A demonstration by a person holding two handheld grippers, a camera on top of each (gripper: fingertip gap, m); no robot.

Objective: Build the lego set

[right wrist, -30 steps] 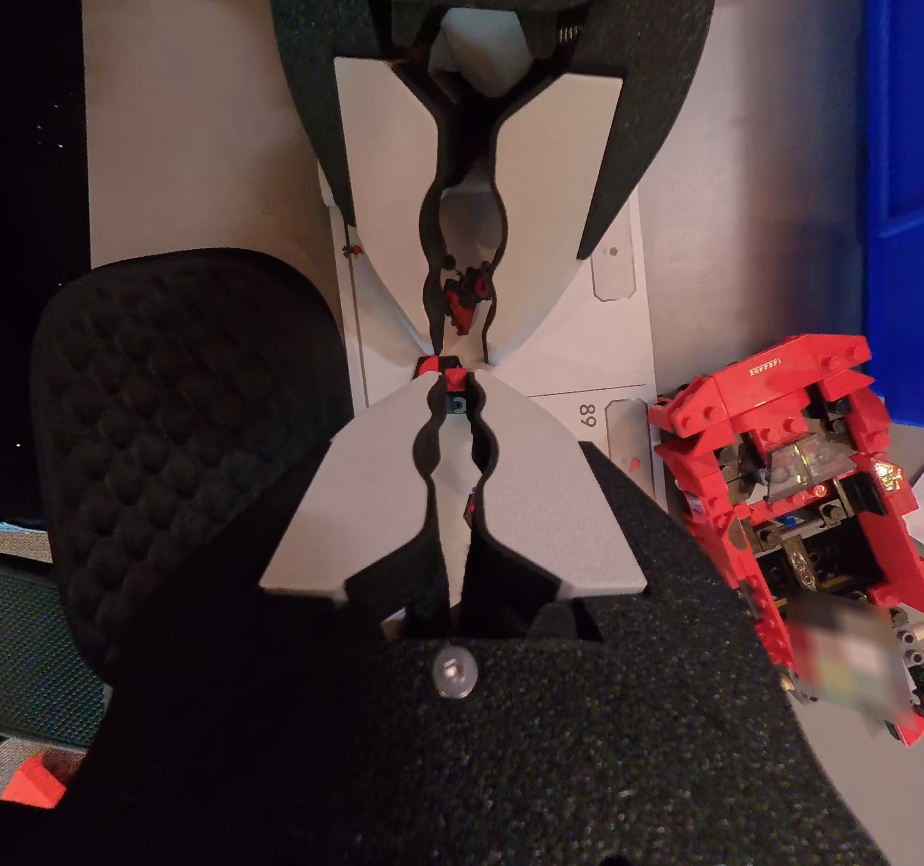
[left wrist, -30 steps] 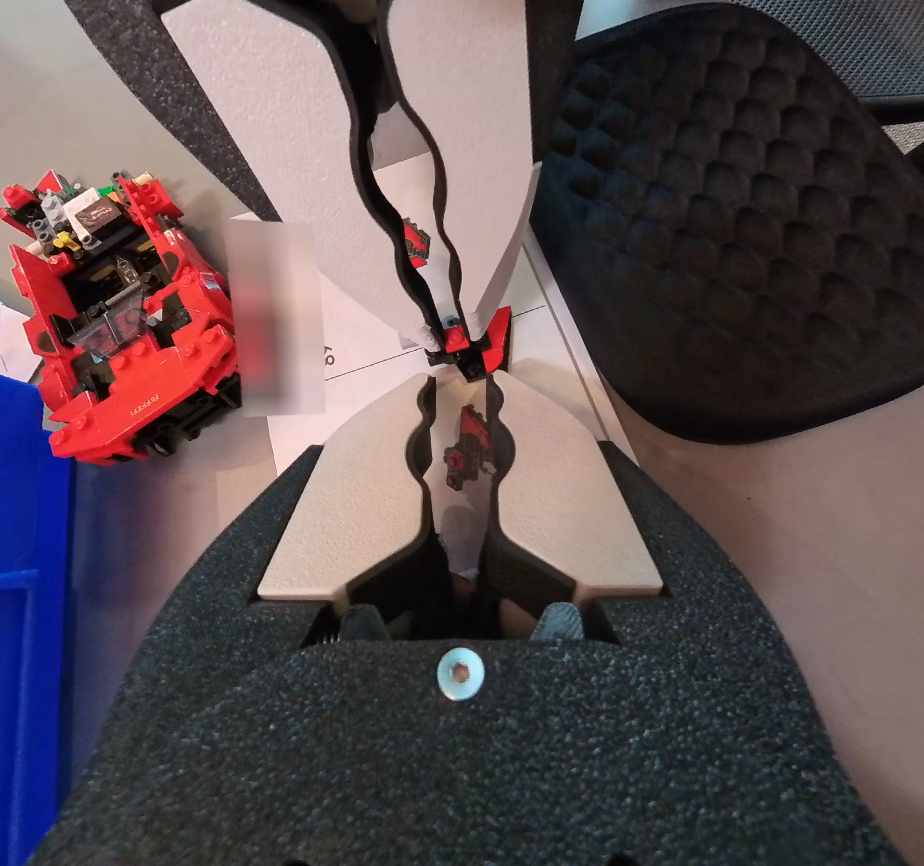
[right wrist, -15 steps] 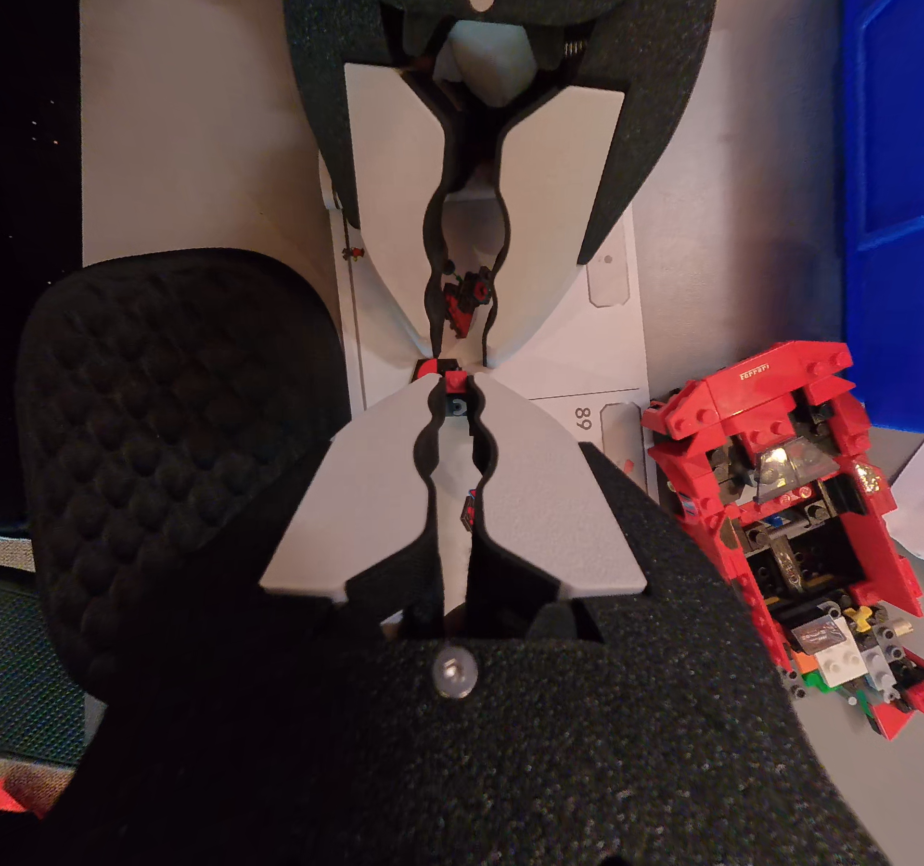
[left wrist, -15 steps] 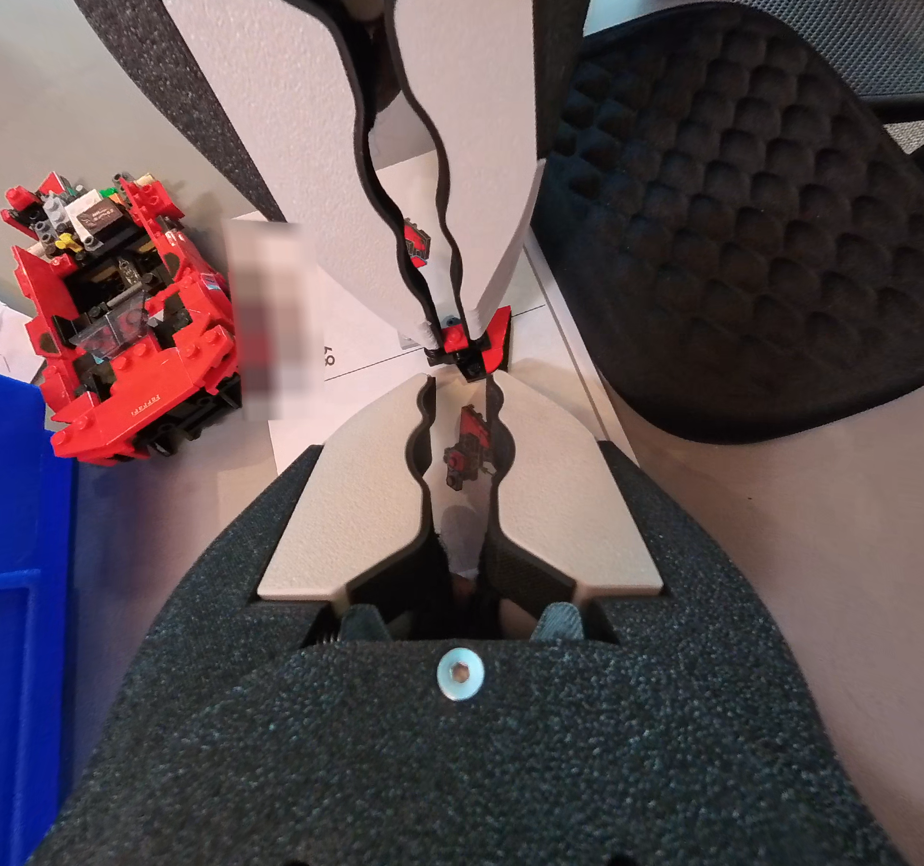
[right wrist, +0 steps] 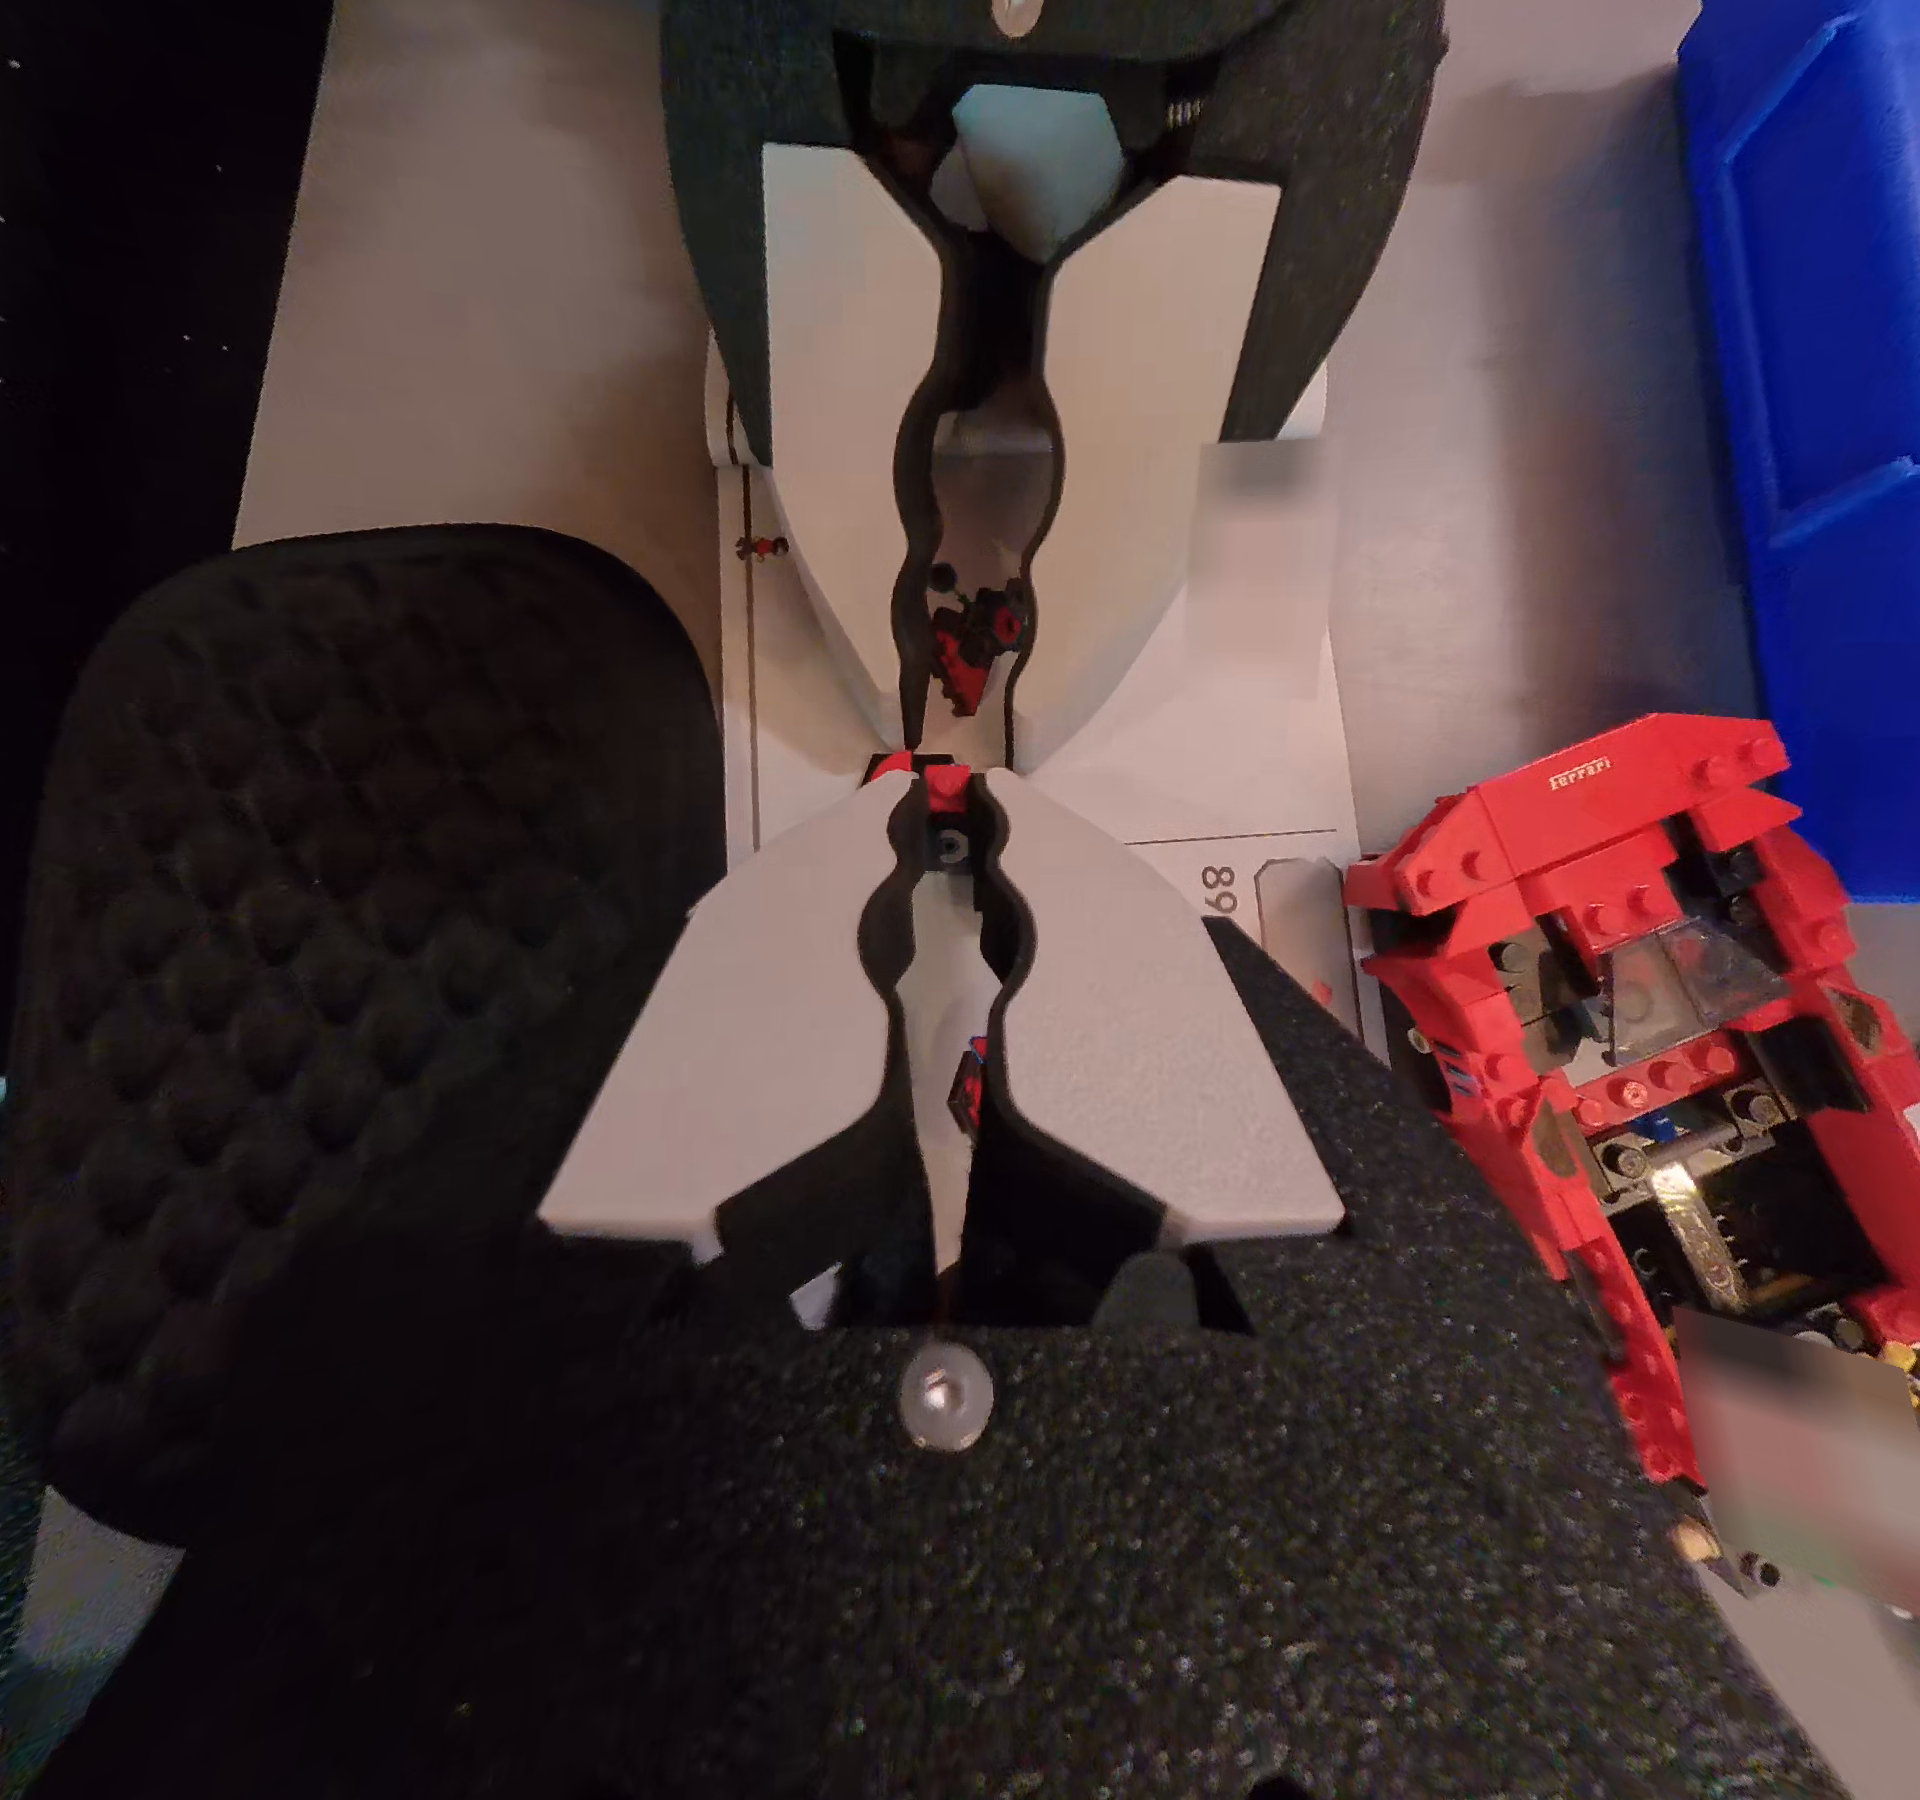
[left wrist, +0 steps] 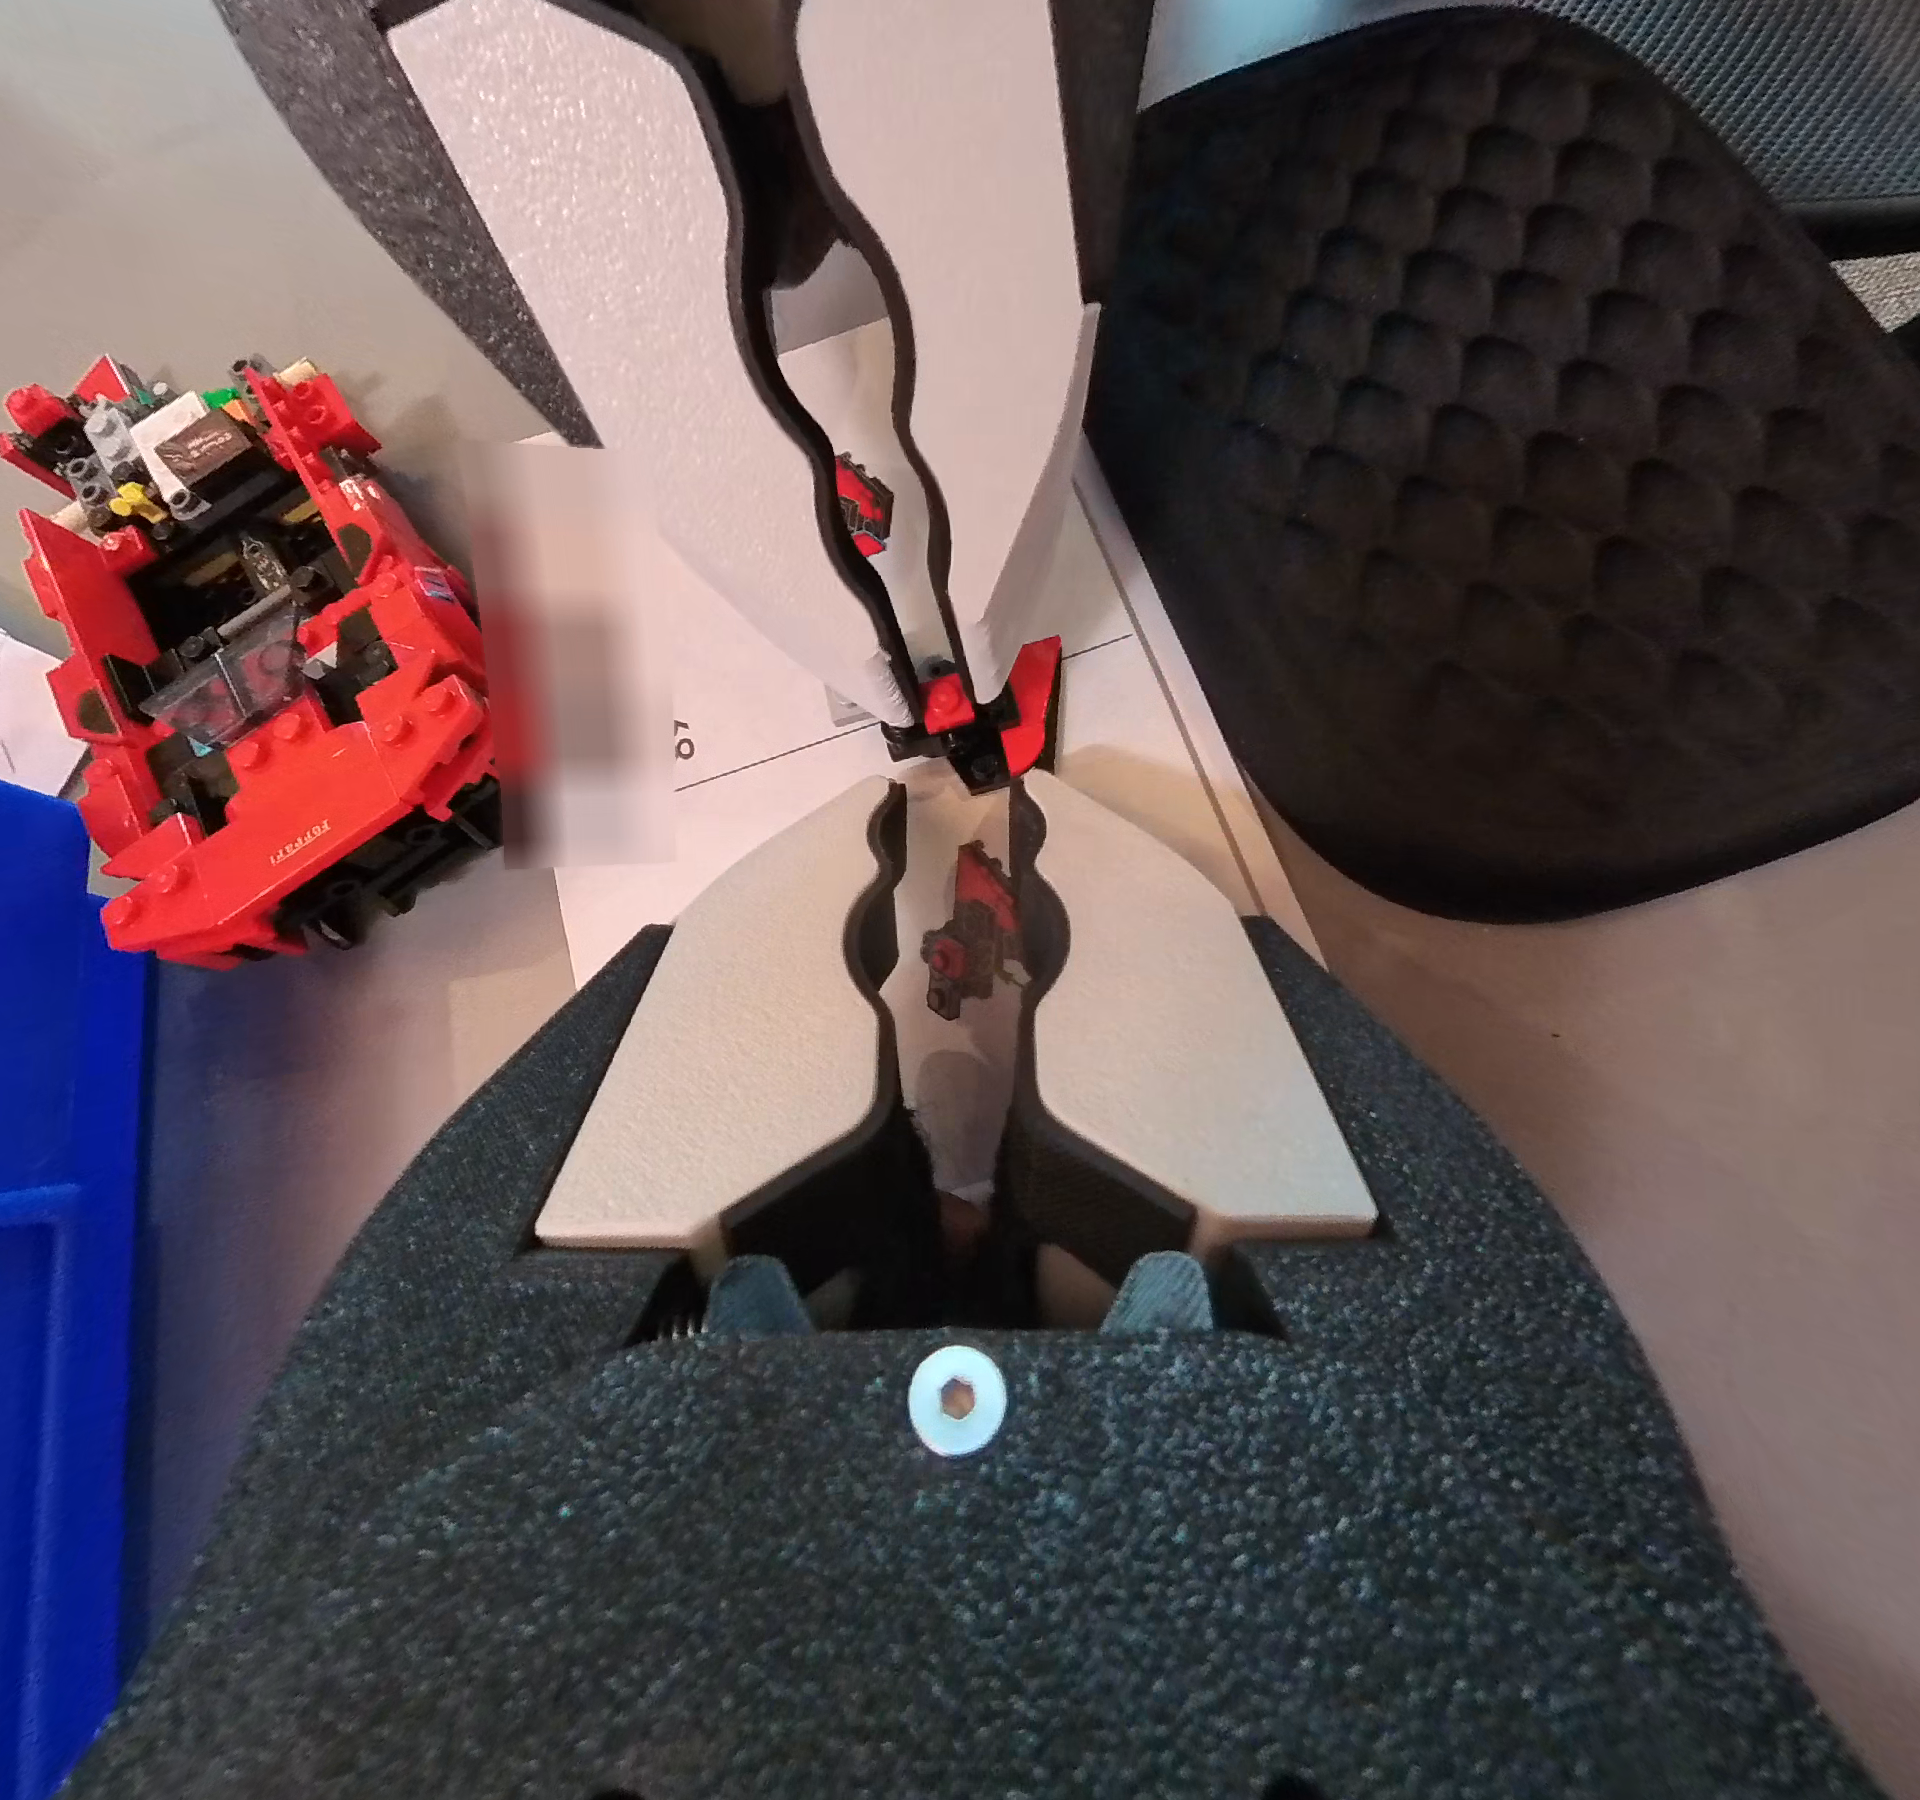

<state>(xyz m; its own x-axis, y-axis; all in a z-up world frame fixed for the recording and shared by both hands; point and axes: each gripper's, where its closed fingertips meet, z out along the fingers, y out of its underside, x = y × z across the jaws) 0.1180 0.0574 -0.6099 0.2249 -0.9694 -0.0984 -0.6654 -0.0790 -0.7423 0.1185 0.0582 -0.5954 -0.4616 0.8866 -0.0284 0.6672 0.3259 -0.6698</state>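
Note:
A small red and black lego assembly (left wrist: 1023, 701) hangs over the open instruction booklet (left wrist: 769, 680), pinched from both sides. My left gripper (left wrist: 956, 794) comes from below in the left wrist view, shut on its black lower part. My right gripper (left wrist: 935, 701) comes from above, shut on its small red top brick. In the right wrist view the right gripper (right wrist: 948, 800) holds the assembly (right wrist: 948, 782), and the left gripper (right wrist: 956, 758) meets it tip to tip. Most of the assembly is hidden by the fingers.
A part-built red lego car (left wrist: 260, 690) lies on the grey table beside the booklet, also in the right wrist view (right wrist: 1621, 1054). A blue bin (left wrist: 52, 1231) stands beyond the car. A black padded chair seat (left wrist: 1507, 462) is by the table edge. Left and right tips are no more than a few centimetres apart.
Both grippers stay shut tip to tip on the assembly. The right gripper has shifted and tilted a little, so the car and blue bin sit differently in its view.

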